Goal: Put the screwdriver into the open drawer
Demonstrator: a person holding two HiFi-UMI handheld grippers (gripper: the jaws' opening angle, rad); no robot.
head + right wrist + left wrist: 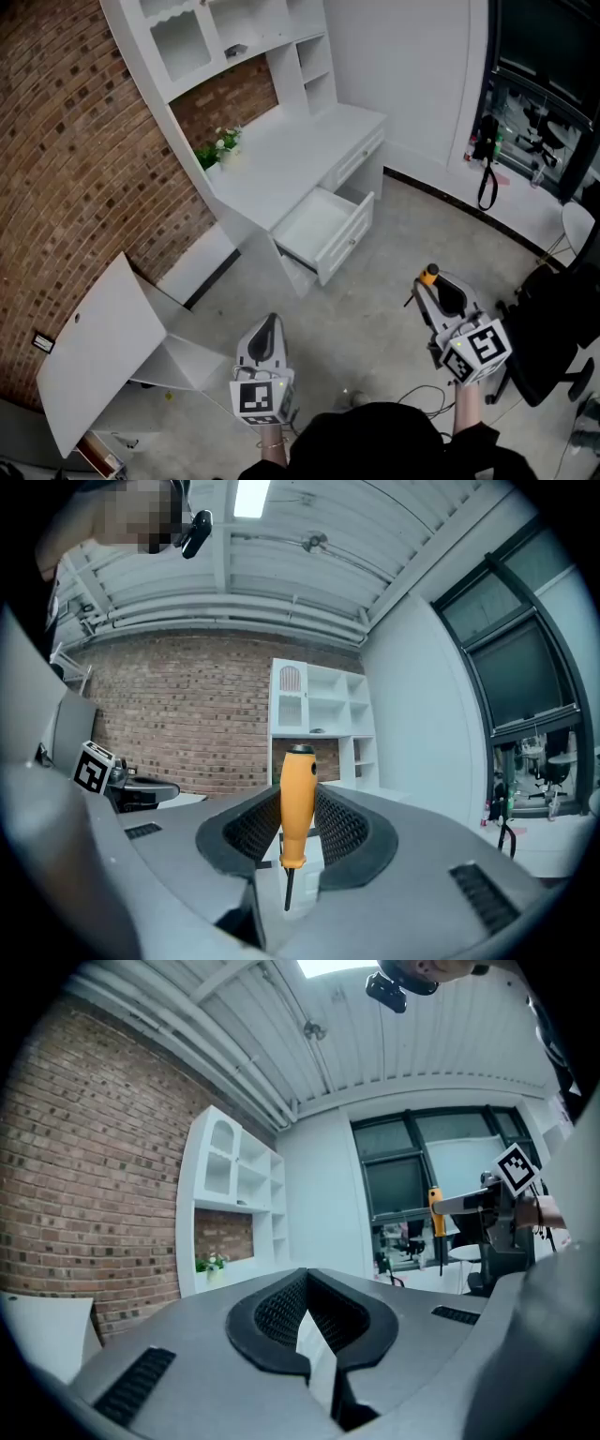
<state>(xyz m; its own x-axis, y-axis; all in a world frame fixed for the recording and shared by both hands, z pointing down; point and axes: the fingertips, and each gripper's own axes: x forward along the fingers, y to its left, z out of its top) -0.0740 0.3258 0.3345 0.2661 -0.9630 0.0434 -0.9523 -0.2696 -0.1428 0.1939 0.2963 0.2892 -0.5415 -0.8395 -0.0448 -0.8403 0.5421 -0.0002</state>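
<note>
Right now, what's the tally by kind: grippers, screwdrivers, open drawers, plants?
Grippers: 2, the left gripper and the right gripper
Screwdriver: 1, clamped upright in the right gripper
Open drawer: 1
Plant: 1
Total: 5

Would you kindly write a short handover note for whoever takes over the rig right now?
Left gripper: jaws slightly apart, nothing between them, held level in front of the person.
Right gripper: closed on the orange-handled screwdriver, handle up, dark shaft pointing down.
The open white drawer is pulled out from the white desk by the brick wall, ahead of both grippers and well apart from them.
Done: the screwdriver is in hand and the drawer is open.
Left: carry the screwdriver over the drawer, lower it in and release.
</note>
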